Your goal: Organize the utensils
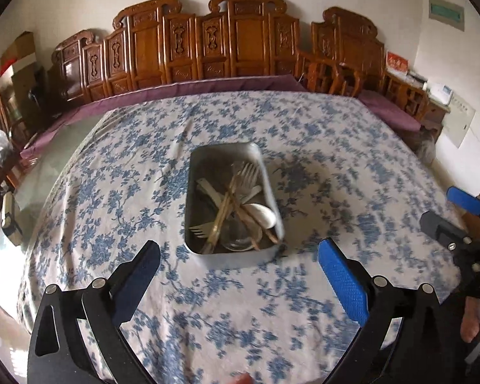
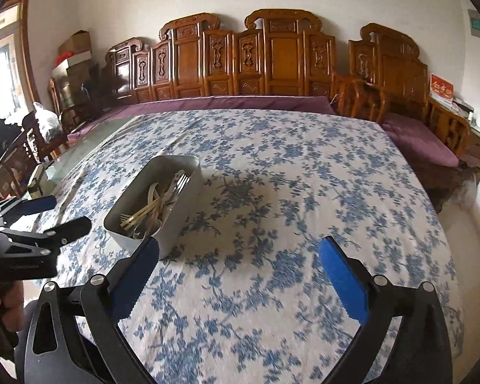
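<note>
Table [image 1: 320, 147] covered by a white cloth with blue floral print [image 2: 272, 166], creased and lying flat; its far edge meets a purple cushioned bench [image 2: 227, 104], and its left edge gives way to a bare glossy strip of tabletop. Wide unoccupied cloth lies right of and beyond the tray in both views.

Metal tray [image 1: 230, 257]: rectangular, rounded corners, dull grey walls, standing near the table's middle. From the right wrist view it sits left of centre [image 2: 180, 211], its near corner just behind that gripper's left finger.

Contents: a crossed heap of utensils [image 1: 236, 204]. Visible are pale metal forks [image 1: 248, 172] with tines pointing far, bamboo-coloured handles crossing diagonally, a white spoon [image 1: 264, 214] toward the right wall, and a small fork [image 1: 201, 228] at the near left. A round glassy item lies at the near end; its identity cannot be told.

Left gripper [image 1: 240, 256]: jaws spread wide, nothing between them, held over cloth just short of the tray's near wall. Right gripper [image 2: 240, 256]: jaws spread wide, empty, over bare cloth right of the tray.

Carved wooden furniture [image 2: 272, 57] lines the far wall.
</note>
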